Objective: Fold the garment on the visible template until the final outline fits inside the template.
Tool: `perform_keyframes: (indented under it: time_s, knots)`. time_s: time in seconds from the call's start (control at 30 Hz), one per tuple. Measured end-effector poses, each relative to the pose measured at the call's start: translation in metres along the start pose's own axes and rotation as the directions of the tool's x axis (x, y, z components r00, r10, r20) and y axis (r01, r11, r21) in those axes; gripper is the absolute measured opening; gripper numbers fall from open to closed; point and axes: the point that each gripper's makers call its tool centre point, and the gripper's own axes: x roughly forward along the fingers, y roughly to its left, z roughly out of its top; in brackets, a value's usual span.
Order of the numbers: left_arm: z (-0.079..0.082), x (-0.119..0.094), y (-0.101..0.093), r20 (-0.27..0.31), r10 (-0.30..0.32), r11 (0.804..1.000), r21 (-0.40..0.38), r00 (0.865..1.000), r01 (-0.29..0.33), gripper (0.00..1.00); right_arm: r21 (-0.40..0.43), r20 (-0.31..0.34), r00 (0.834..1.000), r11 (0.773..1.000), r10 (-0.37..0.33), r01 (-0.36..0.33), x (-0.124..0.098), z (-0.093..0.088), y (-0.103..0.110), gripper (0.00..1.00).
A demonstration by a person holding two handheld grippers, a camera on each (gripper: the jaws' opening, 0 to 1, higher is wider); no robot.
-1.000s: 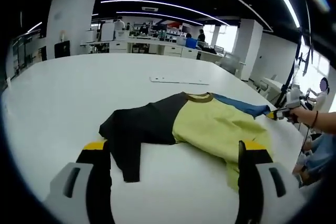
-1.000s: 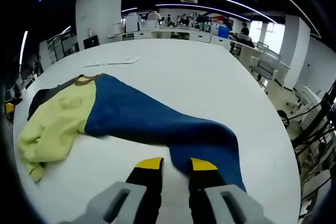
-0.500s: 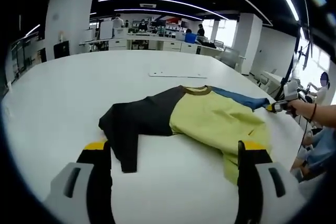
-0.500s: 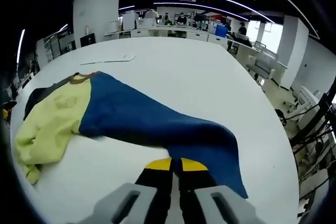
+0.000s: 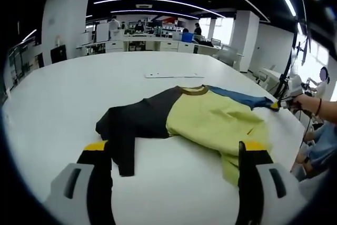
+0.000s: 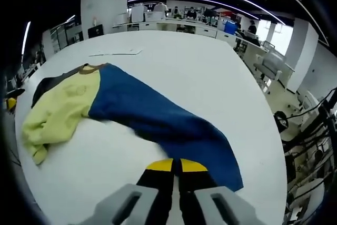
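R fingers: right gripper [image 6: 176,166] has its yellow-tipped black jaws pressed together, pinching the edge of the blue sleeve [image 6: 174,130] – cloth runs away from the tips toward the body of the shirt.
R gripper seen from left gripper view: small, at far right [image 5: 276,105], at the blue sleeve's end, a person's hand [image 5: 304,101] behind it.
L fingers: left gripper [image 5: 176,148] – jaws spread wide, nothing between them, not touching cloth; tips sit just short of the garment's near edge.
Garment: yellow, black and blue long-sleeved knit shirt [image 5: 195,122] lying on the tabletop, brownish collar [image 5: 192,90] on the far side. Yellow front panel [image 6: 63,106] is rumpled, w/ a bunched hem at the near end in right gripper view. Black sleeve [image 5: 125,140] is bent and points toward the left gripper; blue sleeve is stretched out straight to the opp. side.
Surface: wide white table [image 5: 63,93], garment roughly mid-table, nearer the person's edge.
Beyond garment: thin flat white strip [image 5: 174,75] on the table, well apart from the collar – cannot tell what it is.
Template: no outline can be made out under or around the shirt.
Bkgd: open office w/ desks, white pillar [image 5: 64,19], ceiling light strips.
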Motion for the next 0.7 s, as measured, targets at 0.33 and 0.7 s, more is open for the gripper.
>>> perform_keyframes:
  time_s: [0.33,0.7]
  knots:
    - [0.001,0.001,-0.005,0.0,-0.02,1.0,0.01,1.0,0.02,0.98,-0.002,-0.021,0.999,1.0,-0.028,0.028,-0.015,-0.015,-0.017,0.0]
    - [0.004,-0.002,-0.011,0.005,-0.035,0.999,0.027,0.999,0.035,0.98,-0.078,-0.061,0.995,0.994,-0.082,0.078,-0.016,-0.021,-0.037,0.0]
